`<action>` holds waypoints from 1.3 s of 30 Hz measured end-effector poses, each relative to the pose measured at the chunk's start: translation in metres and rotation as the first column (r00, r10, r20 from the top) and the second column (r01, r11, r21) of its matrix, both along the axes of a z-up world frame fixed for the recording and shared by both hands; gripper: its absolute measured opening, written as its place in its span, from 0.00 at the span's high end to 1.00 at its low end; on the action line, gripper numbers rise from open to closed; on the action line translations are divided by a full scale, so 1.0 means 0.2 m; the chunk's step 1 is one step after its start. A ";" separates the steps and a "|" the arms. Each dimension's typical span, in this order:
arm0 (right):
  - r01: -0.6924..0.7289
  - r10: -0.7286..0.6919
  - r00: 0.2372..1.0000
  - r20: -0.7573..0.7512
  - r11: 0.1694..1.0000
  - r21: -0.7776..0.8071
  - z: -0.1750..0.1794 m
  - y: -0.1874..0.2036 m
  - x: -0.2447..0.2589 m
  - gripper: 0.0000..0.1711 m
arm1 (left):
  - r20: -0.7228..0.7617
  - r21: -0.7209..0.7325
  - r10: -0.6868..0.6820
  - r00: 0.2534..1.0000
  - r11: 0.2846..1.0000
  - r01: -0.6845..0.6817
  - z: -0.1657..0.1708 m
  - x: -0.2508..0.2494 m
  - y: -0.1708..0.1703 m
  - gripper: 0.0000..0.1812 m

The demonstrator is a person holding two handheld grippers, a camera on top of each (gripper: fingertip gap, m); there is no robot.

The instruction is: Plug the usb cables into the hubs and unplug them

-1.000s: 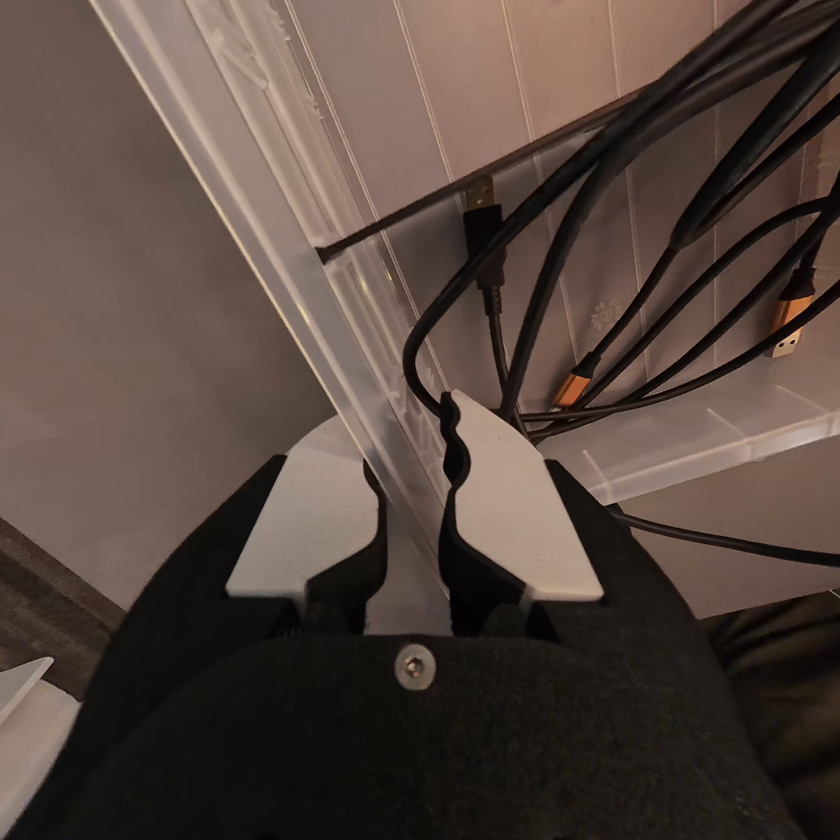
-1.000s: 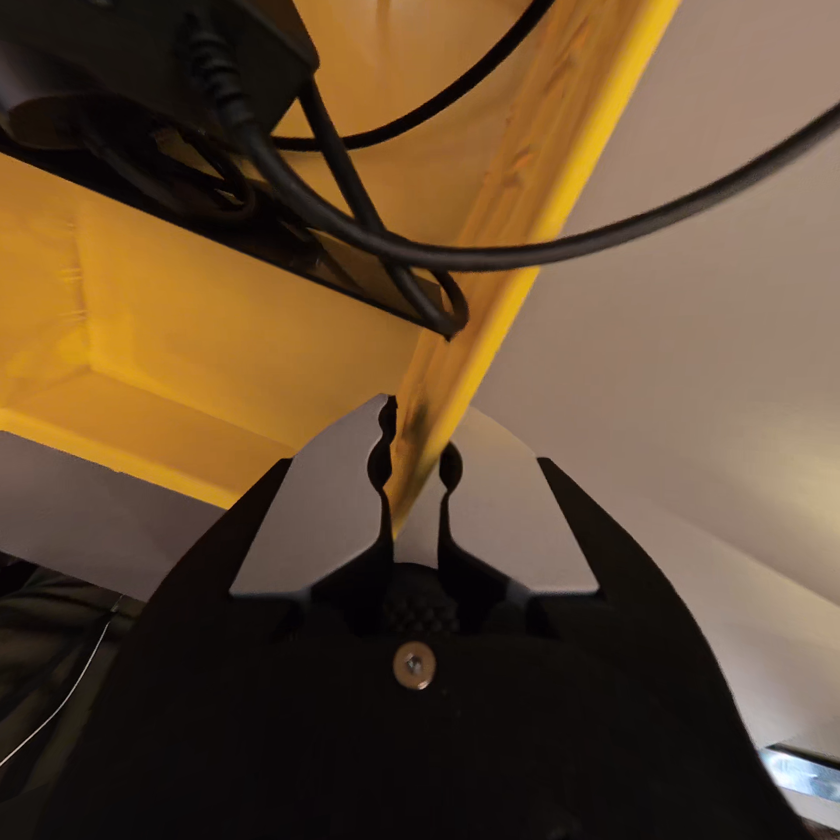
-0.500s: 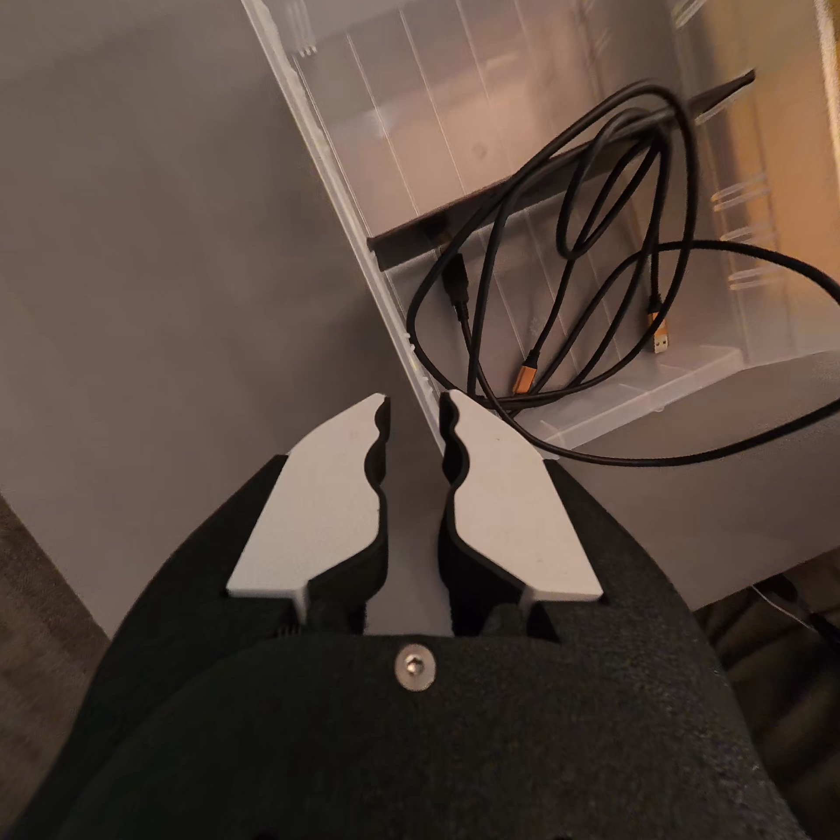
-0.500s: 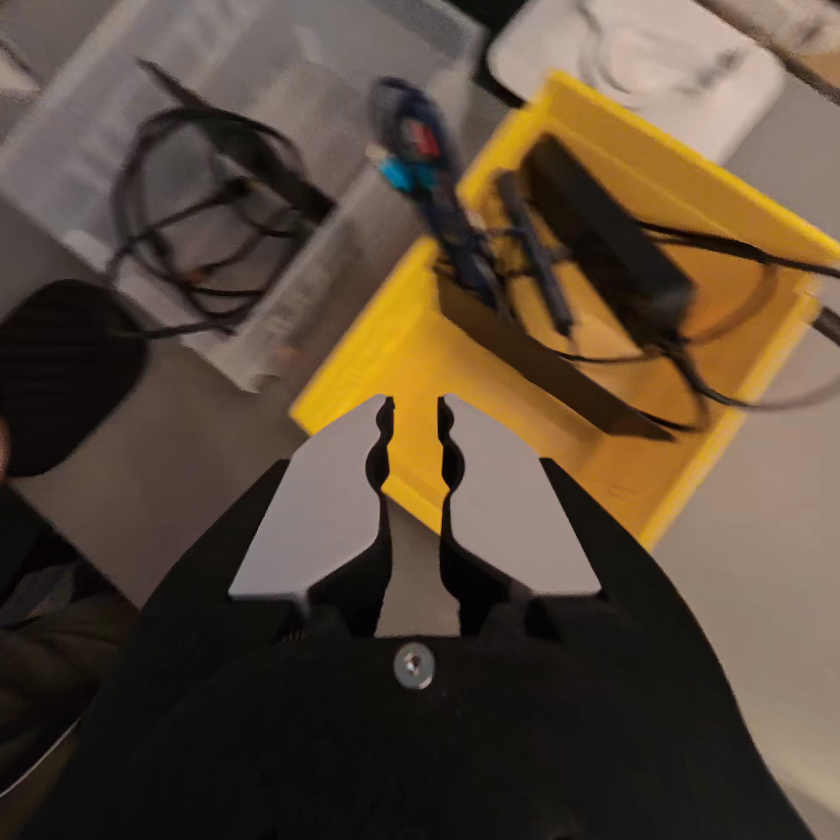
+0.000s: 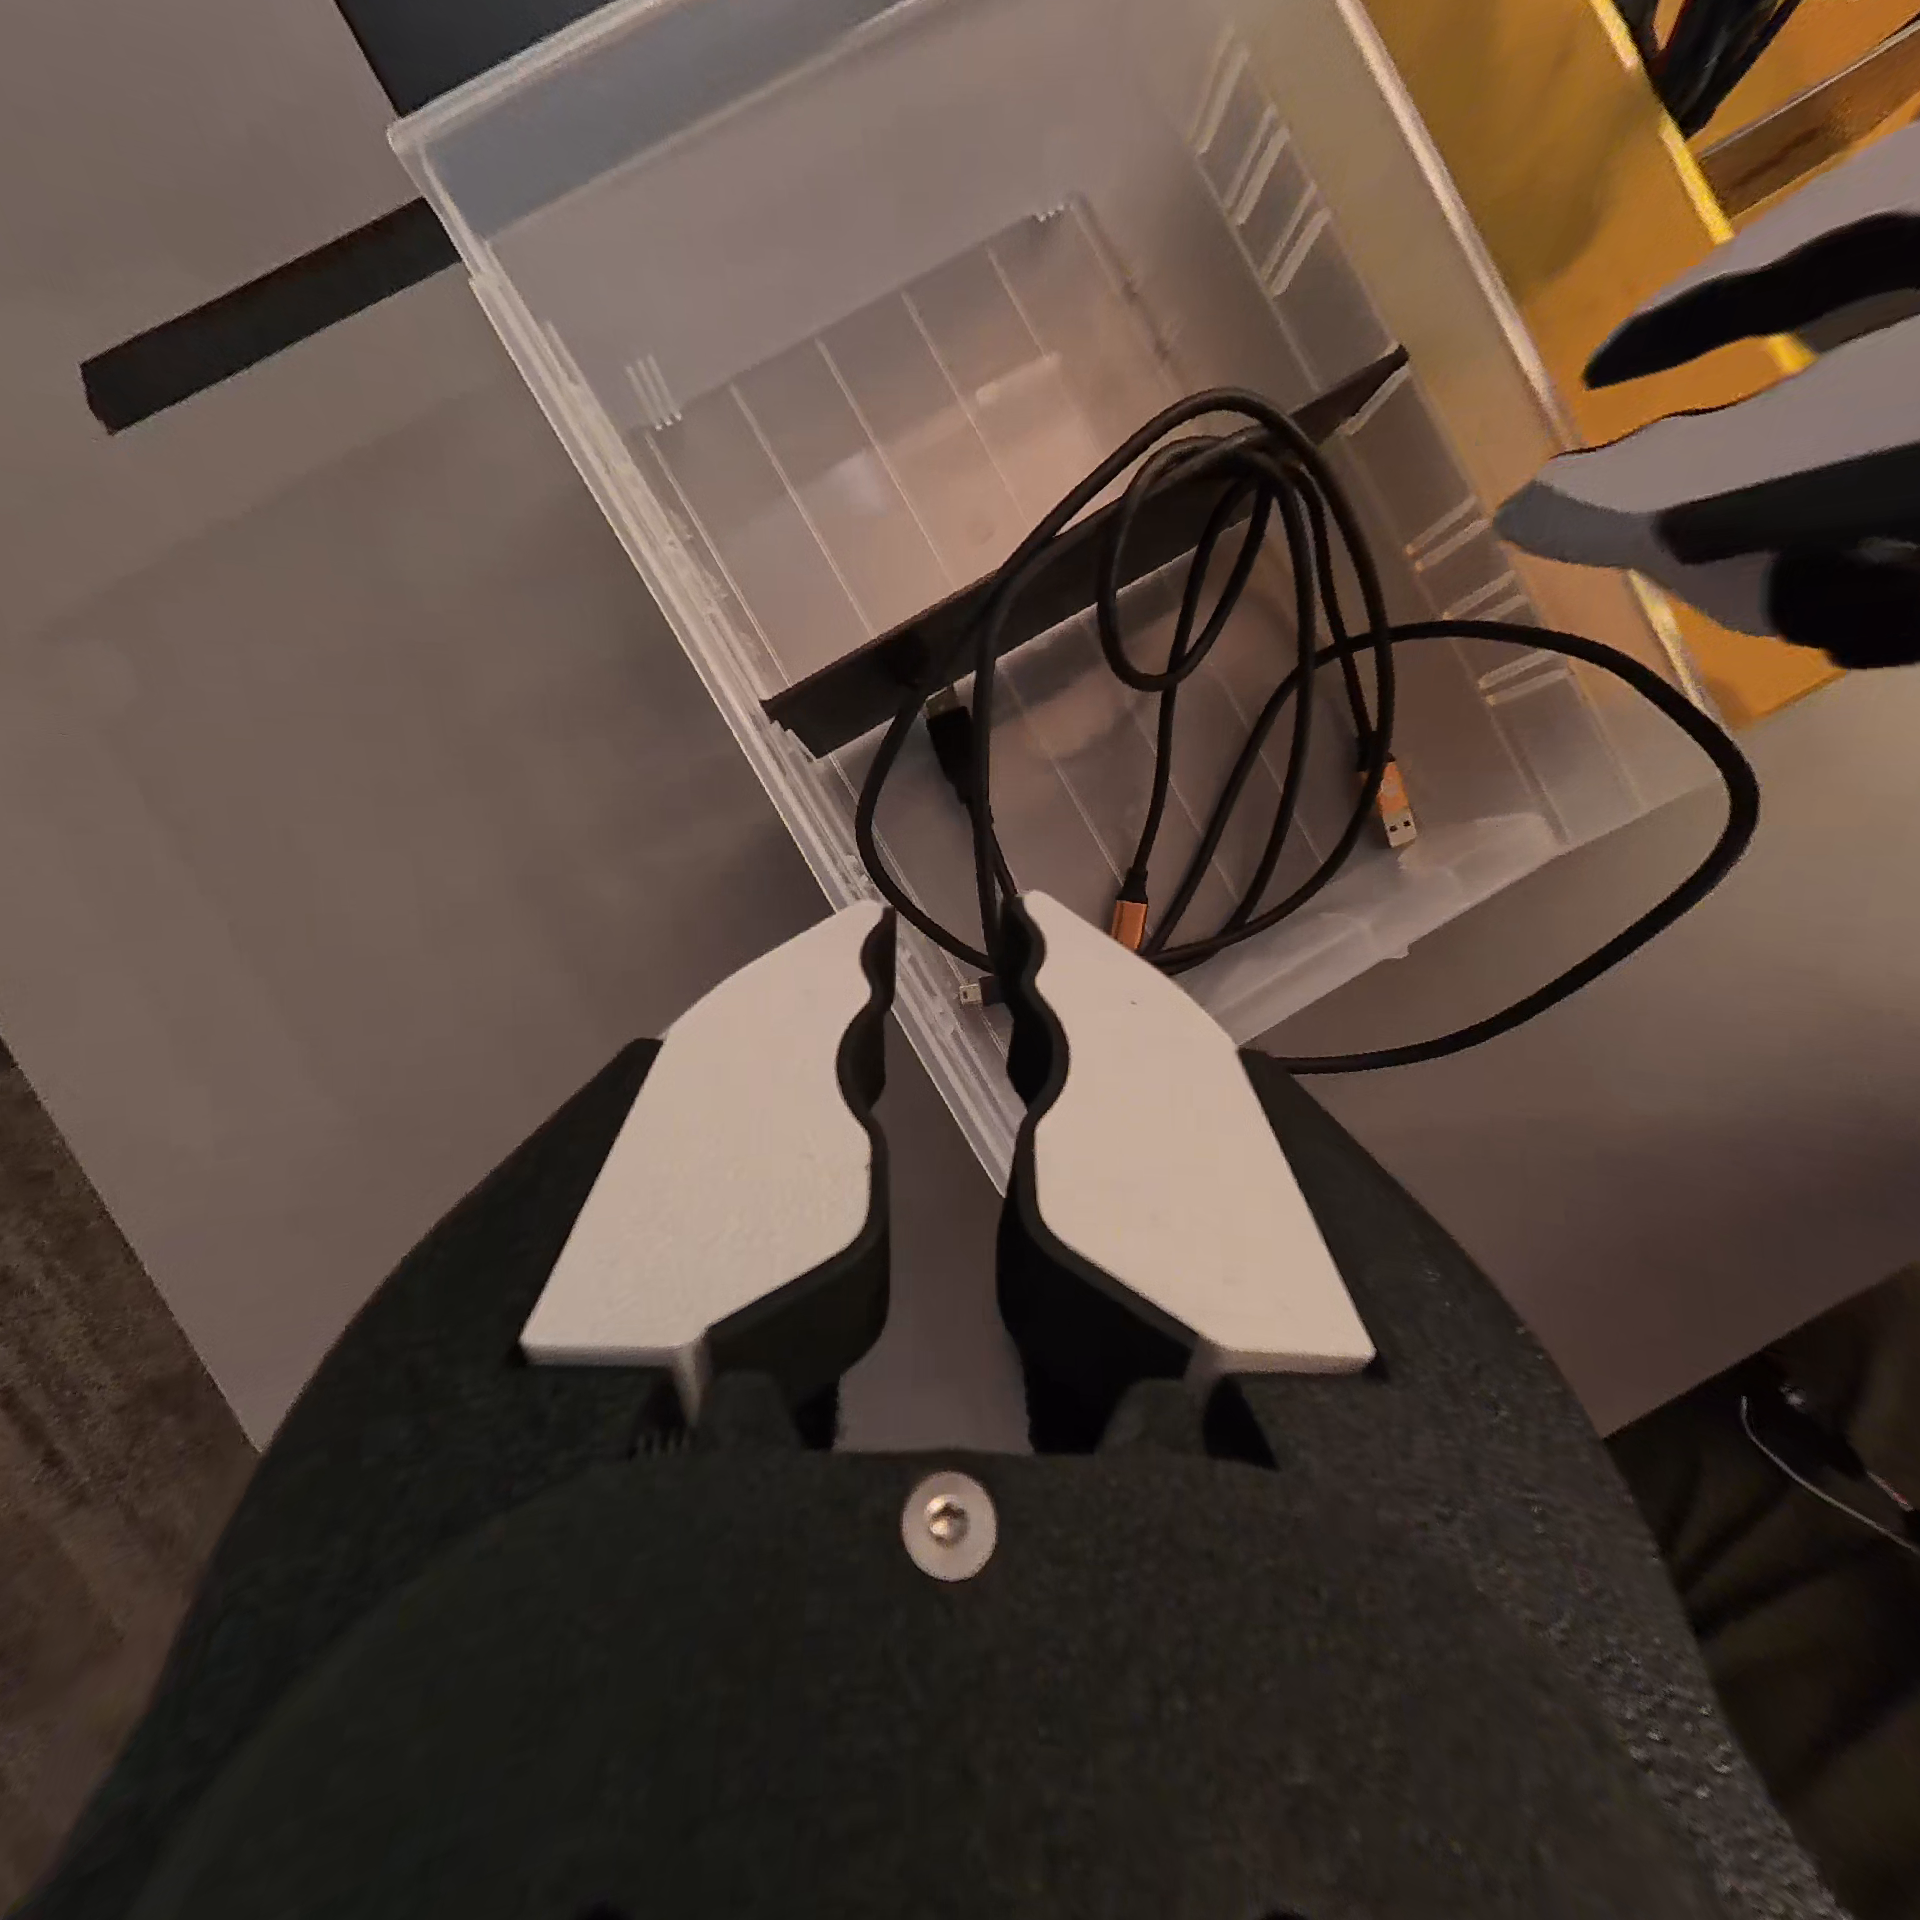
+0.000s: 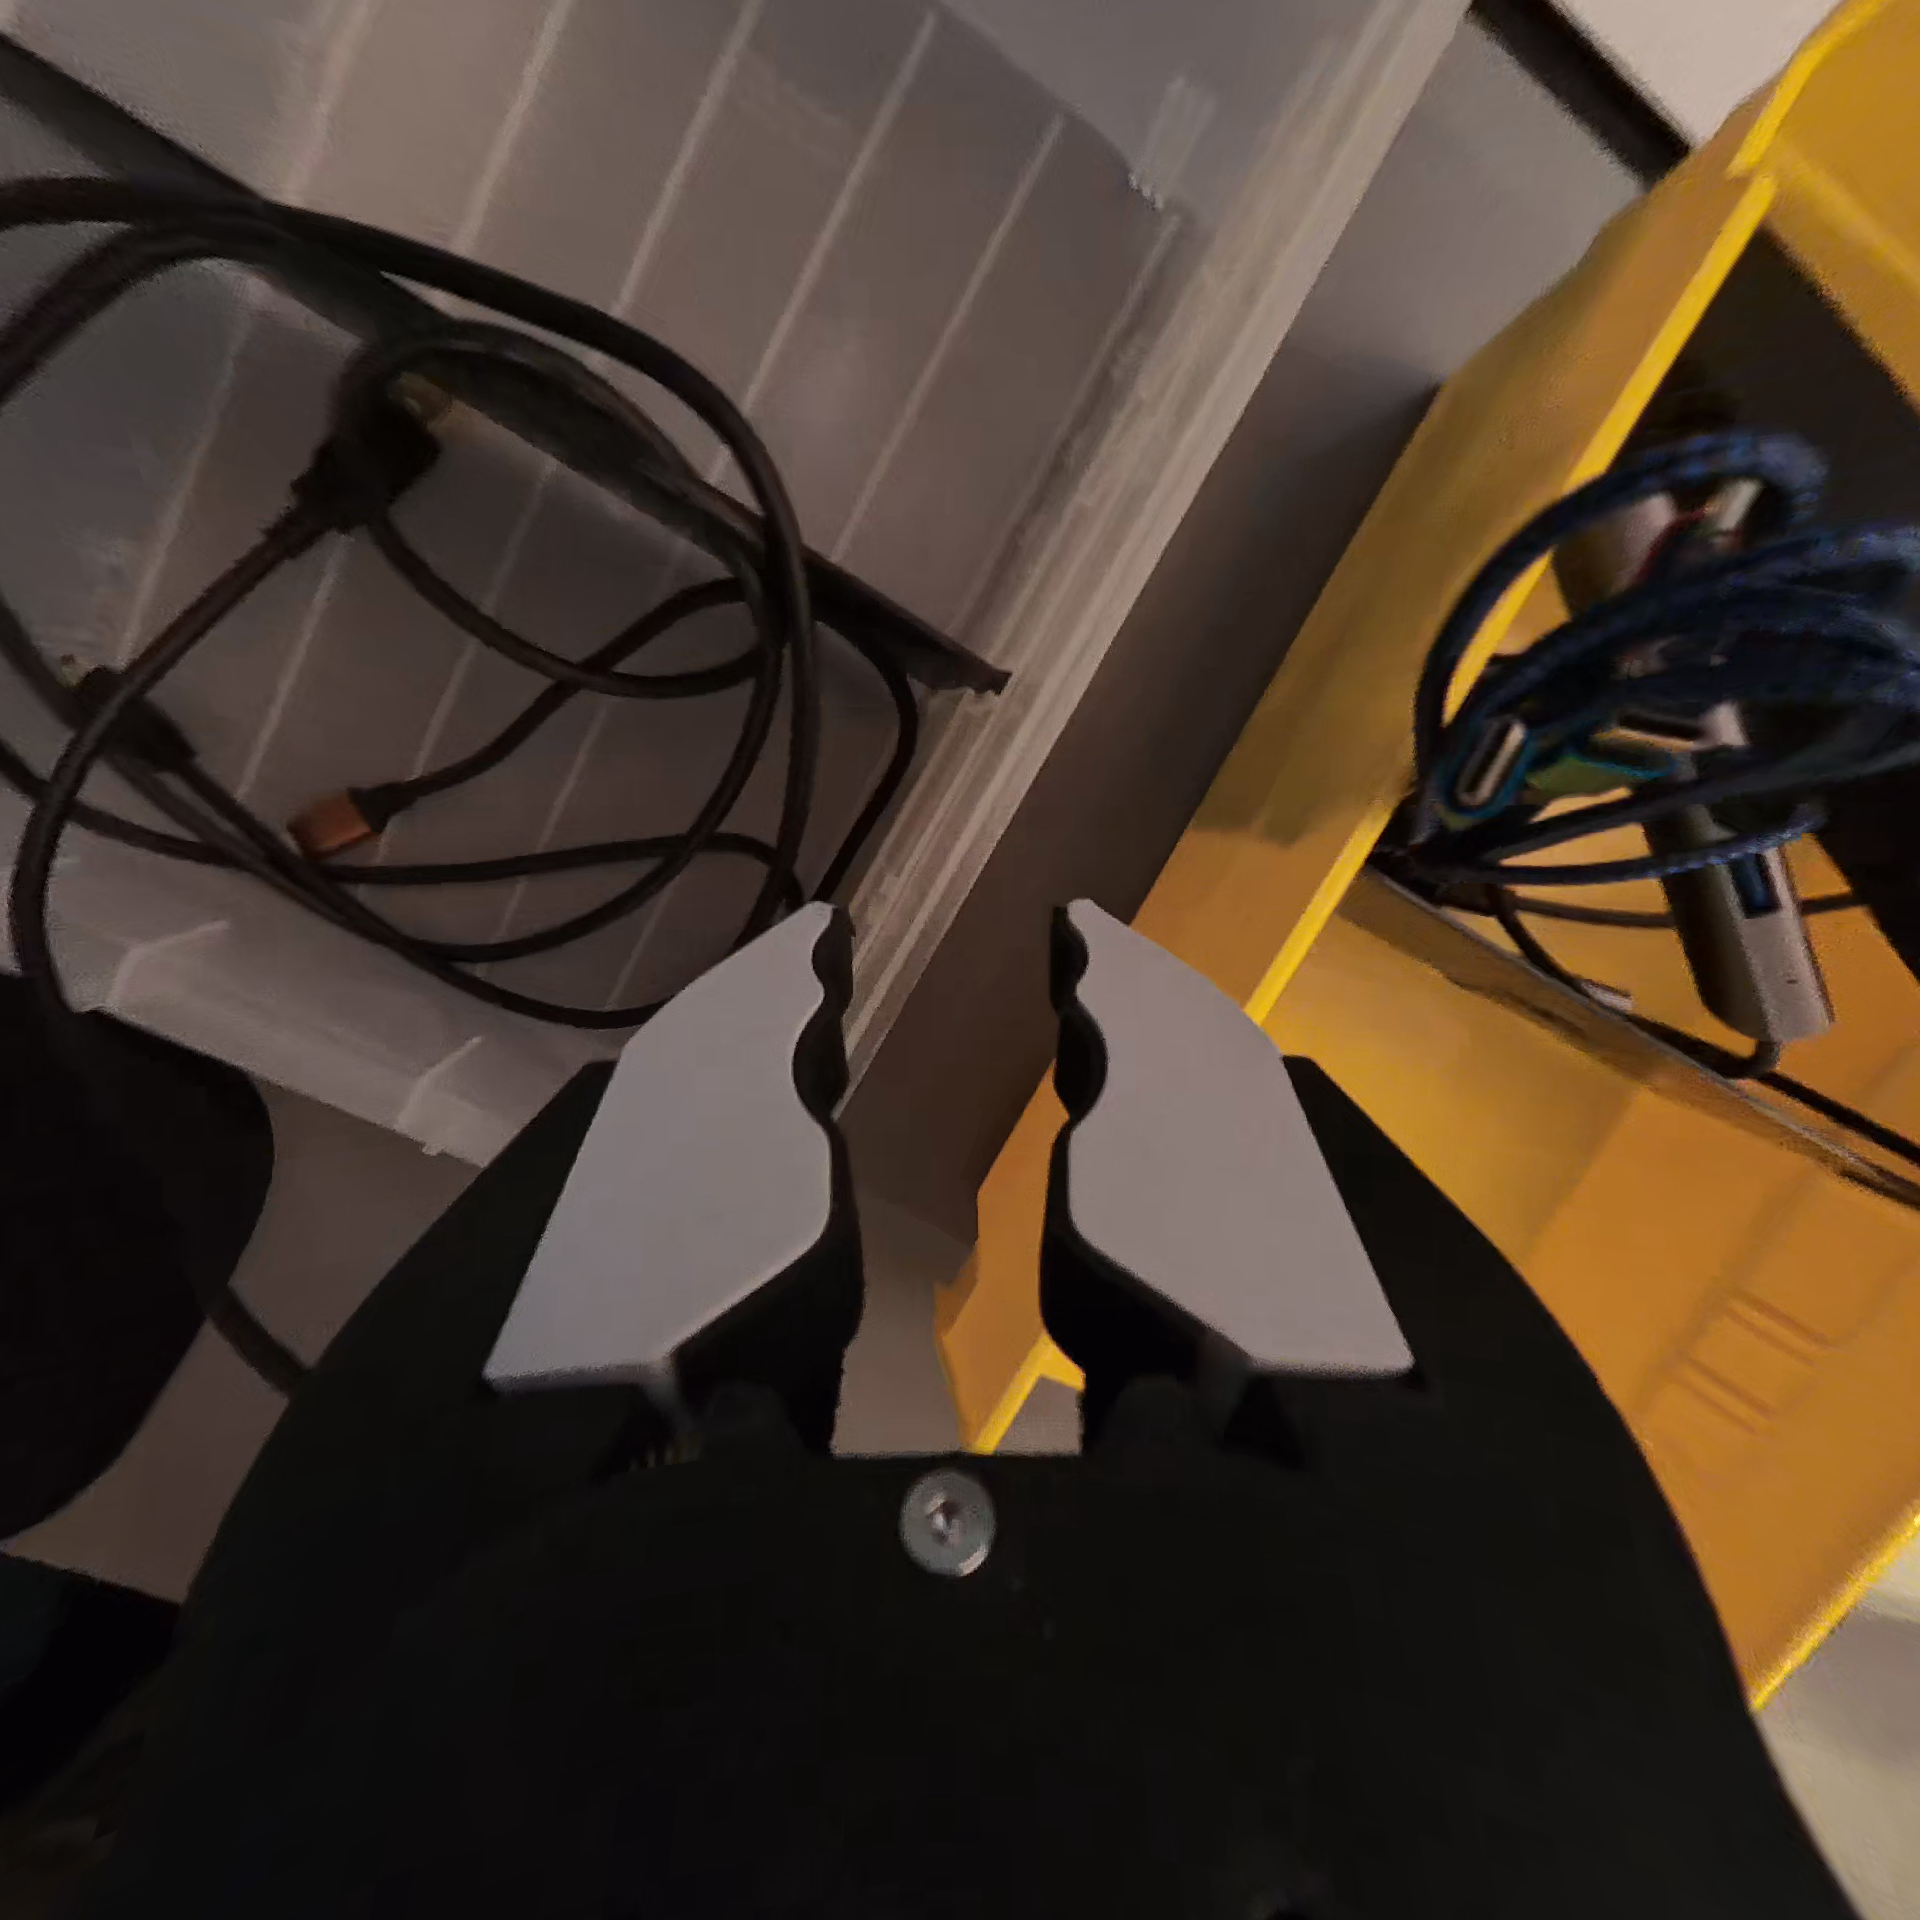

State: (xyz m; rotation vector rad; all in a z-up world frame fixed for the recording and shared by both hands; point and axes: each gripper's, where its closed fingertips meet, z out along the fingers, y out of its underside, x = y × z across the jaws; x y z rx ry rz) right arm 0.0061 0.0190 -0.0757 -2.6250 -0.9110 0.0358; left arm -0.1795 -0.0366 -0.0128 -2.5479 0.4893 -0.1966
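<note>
1. Clear plastic forms the bin [image 5: 582,343] on the pale tabletop [image 5: 312,727]; a dark divider strip [image 5: 862,675] runs across its floor.
2. Black usb cables [image 5: 1195,582] lie coiled loosely inside that bin, one loop [image 5: 1704,831] spilling over its near rim onto the table.
3. Two orange-sleeved plugs show among the coils: one [image 5: 1130,914] near the bin's front wall, another [image 5: 1392,800] farther to the right.
4. Left gripper [image 5: 948,925] hangs above the clear bin's near corner, its jaws a narrow gap apart and nothing between them.
5. Right gripper [image 6: 951,920] hovers over the strip of table between the two bins, jaws parted wider and empty; in the left wrist view it shows at the upper right [image 5: 1558,447].
6. Just beside the clear bin stands a yellow bin [image 6: 1351,582].
7. Inside the yellow bin lies a bundle of blue braided cables [image 6: 1621,644] with several connectors, and a grey bar [image 6: 1756,956] that is probably a hub, though the blur makes that uncertain.
</note>
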 end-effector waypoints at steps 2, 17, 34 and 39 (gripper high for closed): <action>0.044 -0.044 0.999 0.010 0.996 -0.082 -0.05 0.00 -0.01 0.80 | 0.016 0.017 -0.005 1.000 1.000 0.005 0.02 0.00 -0.01 0.90; 0.169 -0.149 0.983 0.111 0.966 -0.196 -0.23 0.03 -0.06 0.90 | 0.034 0.071 -0.072 0.997 0.995 0.069 0.08 0.03 -0.03 0.92; 0.076 -0.088 0.995 -0.037 0.968 -0.240 -0.04 0.01 -0.27 0.95 | -0.054 0.163 0.063 0.997 0.985 -0.054 0.19 -0.07 -0.06 0.93; 0.064 -0.064 0.998 0.009 0.964 -0.258 0.04 0.03 -0.28 0.95 | -0.049 0.257 0.081 0.995 0.964 -0.066 0.29 -0.08 -0.09 0.93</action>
